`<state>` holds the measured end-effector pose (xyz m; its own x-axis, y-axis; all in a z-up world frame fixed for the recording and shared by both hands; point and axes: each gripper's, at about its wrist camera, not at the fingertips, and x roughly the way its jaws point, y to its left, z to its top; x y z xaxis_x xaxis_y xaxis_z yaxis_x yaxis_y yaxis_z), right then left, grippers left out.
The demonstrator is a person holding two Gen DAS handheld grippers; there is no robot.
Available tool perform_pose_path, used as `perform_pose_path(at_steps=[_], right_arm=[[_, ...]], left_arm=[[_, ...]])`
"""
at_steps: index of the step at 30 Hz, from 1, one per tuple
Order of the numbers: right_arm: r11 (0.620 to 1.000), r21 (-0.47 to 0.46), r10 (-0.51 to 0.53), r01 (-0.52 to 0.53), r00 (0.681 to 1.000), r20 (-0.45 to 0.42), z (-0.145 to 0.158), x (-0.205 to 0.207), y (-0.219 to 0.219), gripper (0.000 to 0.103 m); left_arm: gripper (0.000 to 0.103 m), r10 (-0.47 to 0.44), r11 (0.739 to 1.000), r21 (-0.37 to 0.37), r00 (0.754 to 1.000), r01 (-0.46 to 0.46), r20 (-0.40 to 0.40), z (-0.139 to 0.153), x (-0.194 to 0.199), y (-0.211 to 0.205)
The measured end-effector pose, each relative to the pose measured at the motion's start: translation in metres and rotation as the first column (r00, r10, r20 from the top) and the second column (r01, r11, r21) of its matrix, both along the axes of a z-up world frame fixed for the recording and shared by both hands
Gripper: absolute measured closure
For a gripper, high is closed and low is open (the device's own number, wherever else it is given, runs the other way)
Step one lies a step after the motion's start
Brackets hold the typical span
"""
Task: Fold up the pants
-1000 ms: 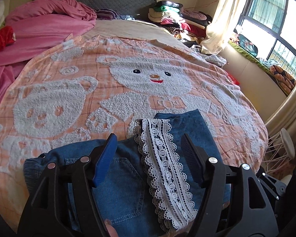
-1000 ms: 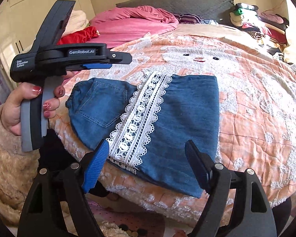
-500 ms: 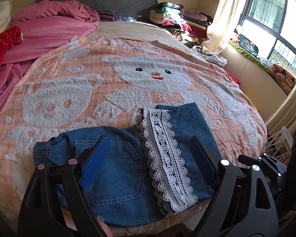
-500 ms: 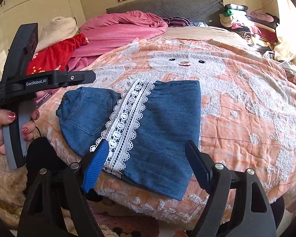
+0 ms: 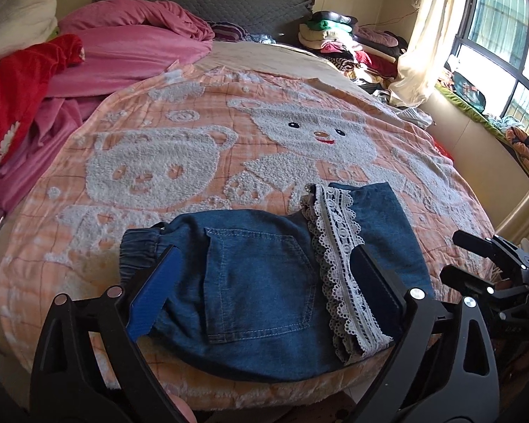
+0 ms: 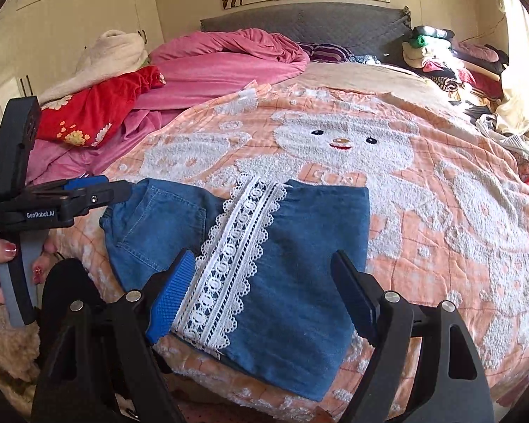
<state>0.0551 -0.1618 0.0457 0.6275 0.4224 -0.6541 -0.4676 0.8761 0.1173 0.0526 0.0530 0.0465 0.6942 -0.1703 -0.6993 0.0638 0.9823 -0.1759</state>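
folded blue denim pants with a white lace stripe lie at the near edge of a peach terry bear blanket; the left gripper hovers above, jaws opening, touching nothing. right wrist view: the right gripper hangs wide, empty.

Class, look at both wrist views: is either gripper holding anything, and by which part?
Nothing. The left gripper, fingers opening, and the open right gripper hover clear of the folded denim pants.
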Motion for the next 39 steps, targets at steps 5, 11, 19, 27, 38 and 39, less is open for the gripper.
perform_pose_path(at_steps=[5, 11, 19, 27, 38, 39], right_arm=[[0.998, -0.003, 0.055, -0.055, 0.998, 0.032, 0.017, 0.016, 0.025, 0.025], [0.991, -0.009, 0.134, -0.134, 0.990, 0.044, 0.029, 0.035, 0.062, 0.025], [0.962, -0.042, 0.271, -0.270, 0.963, 0.011, 0.025, 0.056, 0.119, 0.025], [0.913, -0.058, 0.399, -0.404, 0.913, -0.083, 0.005, 0.071, 0.173, 0.025], [0.846, -0.103, 0.505, -0.523, 0.848, -0.161, -0.023, 0.083, 0.229, 0.025], [0.840, -0.106, 0.511, -0.532, 0.842, -0.172, -0.027, 0.085, 0.233, 0.025]], left_arm=[[0.013, 0.055, 0.998, -0.020, 0.998, -0.055, -0.011, -0.005, -0.005, 0.025], [0.013, 0.122, 0.992, -0.033, 0.992, -0.123, -0.026, -0.012, -0.015, 0.054], [0.013, 0.200, 0.975, -0.082, 0.975, -0.208, -0.096, -0.036, -0.032, 0.090], [0.032, 0.210, 0.936, -0.254, 0.965, -0.244, -0.156, -0.060, -0.043, 0.101], [0.060, 0.150, 0.932, -0.298, 0.968, -0.206, -0.201, -0.086, -0.029, 0.085], [0.060, 0.150, 0.932, -0.298, 0.968, -0.207, -0.203, -0.087, -0.028, 0.085]])
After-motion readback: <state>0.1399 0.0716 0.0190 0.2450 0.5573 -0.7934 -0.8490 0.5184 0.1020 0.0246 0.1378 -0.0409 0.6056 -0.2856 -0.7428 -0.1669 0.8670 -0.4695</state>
